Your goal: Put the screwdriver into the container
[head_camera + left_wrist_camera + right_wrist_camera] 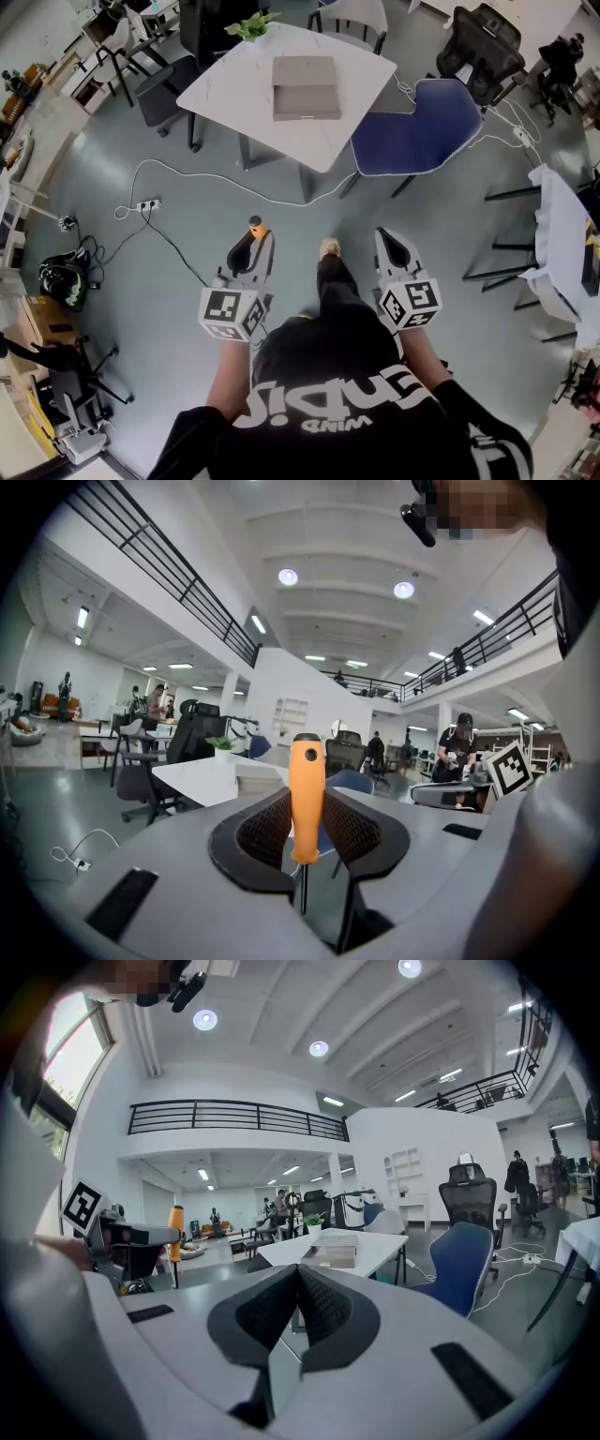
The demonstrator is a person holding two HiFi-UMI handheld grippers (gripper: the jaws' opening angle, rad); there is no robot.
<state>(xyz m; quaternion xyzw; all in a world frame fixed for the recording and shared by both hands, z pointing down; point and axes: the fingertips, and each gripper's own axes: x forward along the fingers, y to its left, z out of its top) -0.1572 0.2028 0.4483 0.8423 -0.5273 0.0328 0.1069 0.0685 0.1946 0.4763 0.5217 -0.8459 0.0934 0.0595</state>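
Observation:
My left gripper [253,234] [306,829] is shut on a screwdriver with an orange handle [306,794] [255,226], which stands upright between the jaws with its thin shaft pointing down. In the right gripper view the same orange handle [174,1230] shows at the far left. My right gripper [392,246] [296,1309] is shut with nothing between its jaws. The container, a grey-brown box [305,87] [334,1252] [260,780], rests on a white table [230,80] ahead of me, well beyond both grippers.
A blue chair [417,131] stands at the table's right, dark office chairs [159,89] at its left. A potted plant [250,26] sits on the table's far edge. A power strip and cable [147,204] lie on the floor to the left.

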